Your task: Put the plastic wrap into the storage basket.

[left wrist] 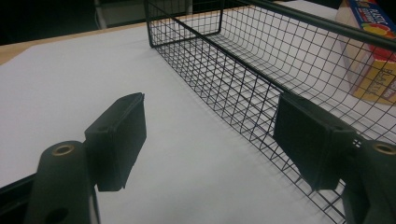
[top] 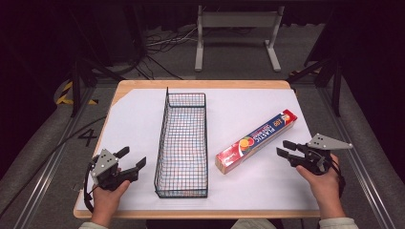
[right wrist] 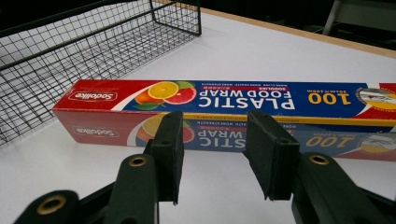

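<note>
A long red and blue plastic food wrap box (top: 256, 140) lies flat on the white table cover, slanting from near centre toward the far right. In the right gripper view the box (right wrist: 224, 105) runs across just beyond the jaws. My right gripper (top: 282, 149) sits to the box's right, pointing at it, jaws open with nothing between them (right wrist: 212, 154). My left gripper (top: 131, 158) rests at the front left, open and empty (left wrist: 210, 140), just left of the black wire basket (top: 182, 143).
The empty wire basket (left wrist: 261, 60) stands lengthwise in the middle of the table. The white cover (top: 133, 119) spreads over the wooden table top. Beyond the far edge a grey metal frame (top: 236, 28) and cables lie on the dark floor.
</note>
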The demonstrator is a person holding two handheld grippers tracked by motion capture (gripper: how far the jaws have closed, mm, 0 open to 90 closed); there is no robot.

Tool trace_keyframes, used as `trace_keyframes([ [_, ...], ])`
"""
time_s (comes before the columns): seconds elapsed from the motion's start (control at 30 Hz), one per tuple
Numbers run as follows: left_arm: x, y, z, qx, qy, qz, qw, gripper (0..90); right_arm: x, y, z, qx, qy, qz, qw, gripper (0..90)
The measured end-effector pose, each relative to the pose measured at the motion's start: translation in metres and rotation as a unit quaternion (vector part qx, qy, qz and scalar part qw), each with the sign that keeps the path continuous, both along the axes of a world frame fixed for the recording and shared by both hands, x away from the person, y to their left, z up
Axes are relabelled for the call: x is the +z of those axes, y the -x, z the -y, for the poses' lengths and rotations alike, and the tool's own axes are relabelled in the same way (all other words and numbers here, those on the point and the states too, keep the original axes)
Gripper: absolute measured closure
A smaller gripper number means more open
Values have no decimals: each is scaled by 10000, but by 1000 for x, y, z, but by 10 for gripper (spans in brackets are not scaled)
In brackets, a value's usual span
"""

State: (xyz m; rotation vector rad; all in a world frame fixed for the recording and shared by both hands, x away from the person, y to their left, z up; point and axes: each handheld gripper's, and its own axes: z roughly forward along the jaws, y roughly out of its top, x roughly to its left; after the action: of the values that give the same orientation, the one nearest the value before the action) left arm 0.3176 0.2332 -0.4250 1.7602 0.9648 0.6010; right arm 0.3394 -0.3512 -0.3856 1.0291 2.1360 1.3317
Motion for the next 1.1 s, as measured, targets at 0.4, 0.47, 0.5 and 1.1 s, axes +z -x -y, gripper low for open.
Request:
trace_keyframes([
  [0.4, 0, 1, 0, 18, 42, 0, 10000, 259, 6, -4, -9, 179, 76, -46, 9998, 608],
  [0.47, 0, 1, 0, 15, 11, 0, 10000, 259, 8, -6, -13, 243, 88, -81, 9996, 616],
  [0.5, 0, 1, 0, 15, 14, -8, 10000, 259, 9, -7, -15, 263, 98, -107, 9995, 617],
  [1.1, -1, -1, -1, 46, 34, -25, 10000, 260, 36, -38, -50, 651, 358, -154, 9971, 633],
])
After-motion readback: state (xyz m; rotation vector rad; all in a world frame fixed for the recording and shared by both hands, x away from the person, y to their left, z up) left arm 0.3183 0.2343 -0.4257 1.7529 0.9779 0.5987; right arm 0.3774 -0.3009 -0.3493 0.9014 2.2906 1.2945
